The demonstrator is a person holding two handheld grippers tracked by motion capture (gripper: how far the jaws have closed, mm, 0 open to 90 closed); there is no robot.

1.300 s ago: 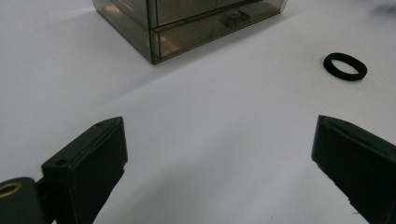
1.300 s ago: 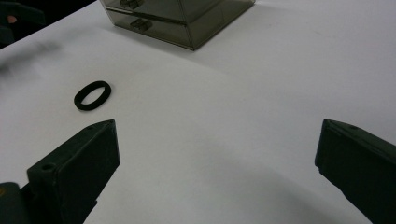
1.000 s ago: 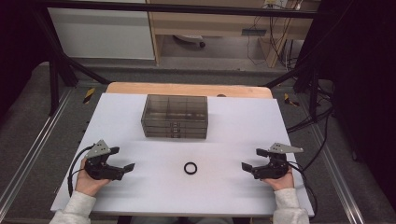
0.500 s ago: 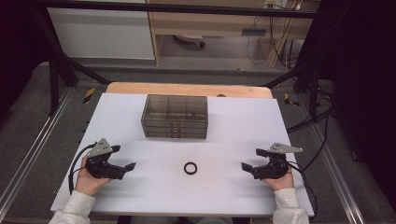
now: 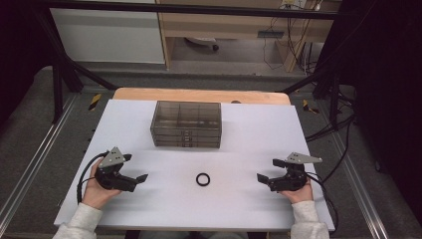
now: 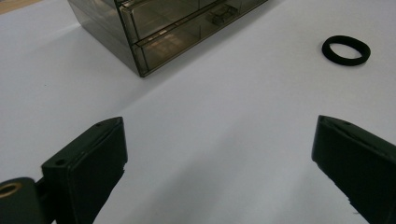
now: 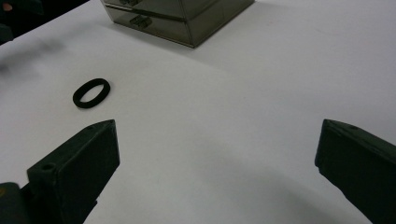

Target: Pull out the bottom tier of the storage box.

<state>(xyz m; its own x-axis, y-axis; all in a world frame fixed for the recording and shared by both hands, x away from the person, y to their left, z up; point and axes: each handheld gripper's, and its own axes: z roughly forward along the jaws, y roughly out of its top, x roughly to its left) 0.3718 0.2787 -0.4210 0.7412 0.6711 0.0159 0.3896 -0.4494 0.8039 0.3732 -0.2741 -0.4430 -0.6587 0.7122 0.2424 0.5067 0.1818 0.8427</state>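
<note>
left claw [image 5: 138, 168]: black, blocky matte jaws, set wide apart, nothing between them; held low over the near left of the counter, grey three-cornered plate on top, black cable looping behind the hand
right claw [image 5: 267, 169]: same build, jaws wide apart and empty; near right of the counter, pointing inward toward the ring
hands: left hand [image 5: 97, 191] and right hand [image 5: 297, 191] grip the bodies from behind, pale sleeves at the bottom edge
ring [image 5: 202, 179]: small black ring, matte, rubbery look, flat on the counter roughly midway between the two claws, apart from both, well in front of the drawer box; also seen at [image 6: 346, 50] and [image 7: 91, 93]
counter [image 5: 239, 209]: smooth white sheet, plain, over a wooden top whose edge shows at the far side
drawer box [image 5: 186, 124]: smoky translucent plastic, rectangular, stacked shallow drawers with small pull handles, dividers visible through the top; stands at the far middle of the counter
room: grey floor, black frame struts, white panel and a wooden bench behind, loose cables at far right
writing: none readable
</note>
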